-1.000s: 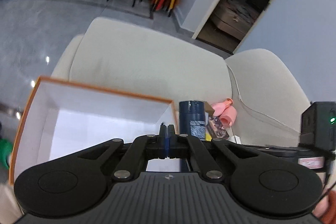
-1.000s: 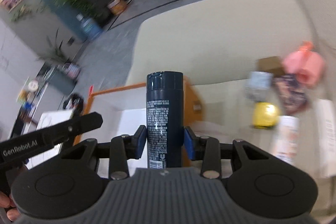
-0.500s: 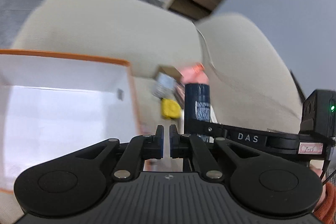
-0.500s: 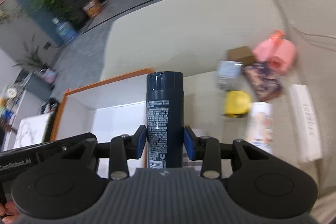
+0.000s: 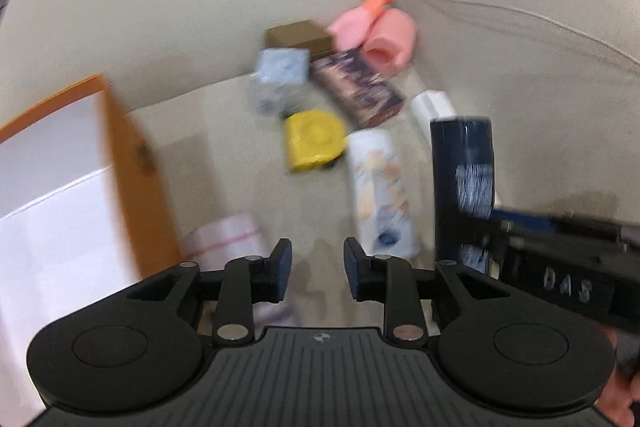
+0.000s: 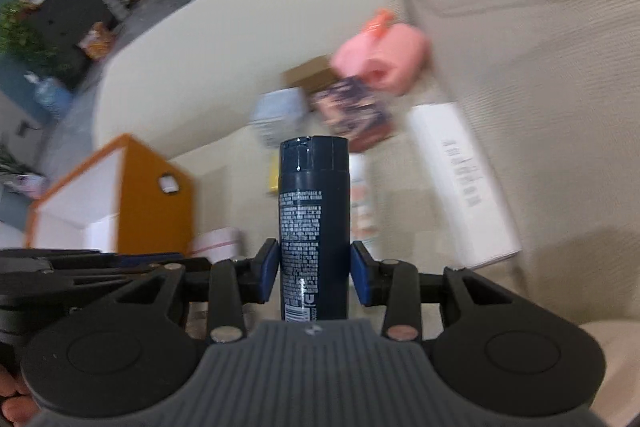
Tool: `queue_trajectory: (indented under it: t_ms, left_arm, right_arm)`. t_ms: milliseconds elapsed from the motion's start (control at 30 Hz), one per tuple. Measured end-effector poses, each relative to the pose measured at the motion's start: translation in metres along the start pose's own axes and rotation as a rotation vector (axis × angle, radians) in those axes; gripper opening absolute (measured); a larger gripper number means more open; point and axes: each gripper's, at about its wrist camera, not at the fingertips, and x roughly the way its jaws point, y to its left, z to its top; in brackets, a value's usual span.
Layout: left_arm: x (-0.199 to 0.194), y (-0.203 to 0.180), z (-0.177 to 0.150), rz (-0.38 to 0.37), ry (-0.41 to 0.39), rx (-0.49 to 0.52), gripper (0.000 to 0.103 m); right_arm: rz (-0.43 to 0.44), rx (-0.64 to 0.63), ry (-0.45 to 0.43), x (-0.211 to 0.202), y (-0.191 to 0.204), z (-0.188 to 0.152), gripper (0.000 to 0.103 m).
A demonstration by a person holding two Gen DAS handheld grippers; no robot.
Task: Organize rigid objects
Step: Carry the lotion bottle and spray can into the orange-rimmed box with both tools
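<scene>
On the cream sofa seat [image 5: 224, 155], a loose heap of small items waits beside an orange box [image 5: 132, 163] with a white inside, which stands at about nine o'clock in both wrist views.

The right tool [image 6: 314, 273] is clamped on a dark navy can [image 6: 314, 219], its blue pads pressing the can's sides, the cap pointing away from the camera. In the left view the same can stands at three o'clock, well apart from the box. The left tool [image 5: 316, 267] is opening, with nothing between its pads; only bare cushion shows in the gap.

My reading is that one item is in hand for sorting while the free tool gets ready for another. The nearest candidates lie just ahead of it at twelve to one o'clock: a white tube with printed art [image 5: 380, 191] lying flat, and a yellow, rounded object [image 5: 314, 143] beyond it. Picking either calls for lowering the open tool over it and closing across the narrow side; the can would need carrying over the box rim toward nine o'clock.

Farther back sit a grey cube-like pack [image 5: 280, 79], a brown box [image 5: 300, 37], a dark printed carton [image 5: 356, 87] and a pink bottle-like item [image 5: 376, 31], all blurred. A long white carton [image 6: 460, 183] lies at two o'clock in the right view.

Beyond the sofa back, the right view shows grey floor, dark chairs and green plants.
</scene>
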Motion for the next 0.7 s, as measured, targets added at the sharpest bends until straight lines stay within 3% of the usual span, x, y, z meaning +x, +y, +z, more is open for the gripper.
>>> queue_trajectory:
  t_ms: [100, 200, 467, 533, 600, 700]
  left_arm:
    - [0.024, -0.001, 0.009, -0.094, -0.012, -0.071, 0.041]
    - [0.046, -0.009, 0.013, -0.097, -0.018, -0.096, 0.049]
    - [0.076, -0.019, 0.015, -0.073, 0.009, -0.103, 0.054]
    - [0.081, -0.022, 0.014, -0.082, -0.006, -0.091, 0.049]
    - [0.080, -0.025, 0.013, -0.058, -0.022, -0.064, 0.033]
    - [0.076, -0.024, 0.013, -0.046, -0.035, -0.069, 0.022]
  right_arm:
    - [0.011, 0.043, 0.015, 0.004, -0.022, 0.003, 0.038]
    - [-0.009, 0.056, 0.023, 0.008, -0.036, 0.004, 0.037]
    - [0.009, 0.120, 0.038, 0.025, -0.056, 0.021, 0.035]
    - [0.017, 0.138, 0.044, 0.034, -0.060, 0.026, 0.035]
    - [0.032, 0.166, 0.054, 0.039, -0.066, 0.028, 0.035]
    - [0.045, 0.185, 0.068, 0.045, -0.069, 0.028, 0.035]
